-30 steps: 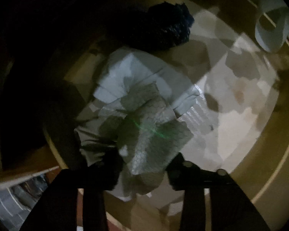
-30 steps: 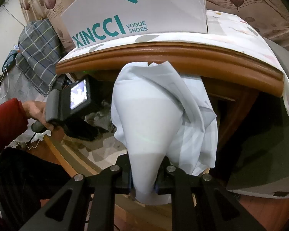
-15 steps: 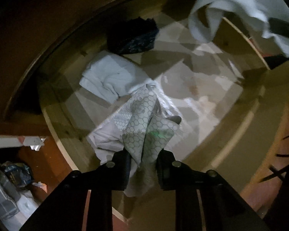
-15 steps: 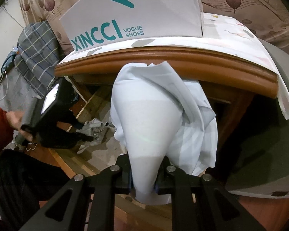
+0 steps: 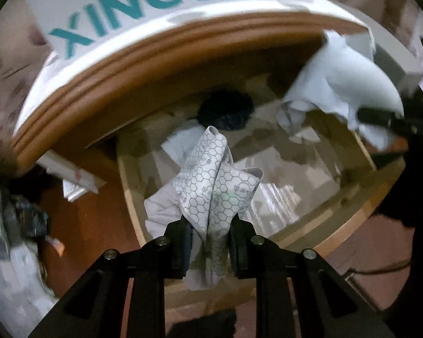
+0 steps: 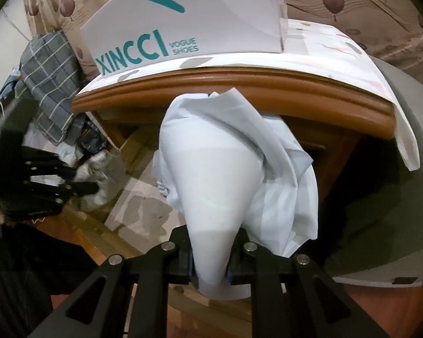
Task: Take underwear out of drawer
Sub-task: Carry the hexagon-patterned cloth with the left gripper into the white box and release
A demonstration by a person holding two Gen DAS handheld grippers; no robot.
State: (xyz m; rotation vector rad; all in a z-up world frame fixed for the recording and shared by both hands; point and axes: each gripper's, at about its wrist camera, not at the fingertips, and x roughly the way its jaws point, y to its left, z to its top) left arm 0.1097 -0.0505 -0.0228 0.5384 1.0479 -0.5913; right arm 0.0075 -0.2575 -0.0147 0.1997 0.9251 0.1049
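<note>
My left gripper [image 5: 208, 236] is shut on grey underwear with a honeycomb print [image 5: 217, 188] and holds it above the open wooden drawer [image 5: 349, 205]. My right gripper [image 6: 210, 256] is shut on pale blue-white underwear [image 6: 220, 169], held up in front of the cabinet; this cloth also shows at the right of the left wrist view [image 5: 347, 84]. In the drawer lie a dark bundle [image 5: 225, 109] and a folded white garment [image 5: 180, 143]. The left gripper with its cloth shows at the left of the right wrist view [image 6: 79, 186].
The brown cabinet top edge [image 6: 239, 81] overhangs the drawer and carries a white XINCCI shoe box [image 6: 189, 22] on a cloth. A plaid garment [image 6: 48, 79] hangs at the left. The floor around is reddish brown [image 5: 93, 225].
My left gripper closed on the honeycomb underwear and lifted it up and back out of the drawer. My right gripper kept hold of the pale underwear and stayed nearly still.
</note>
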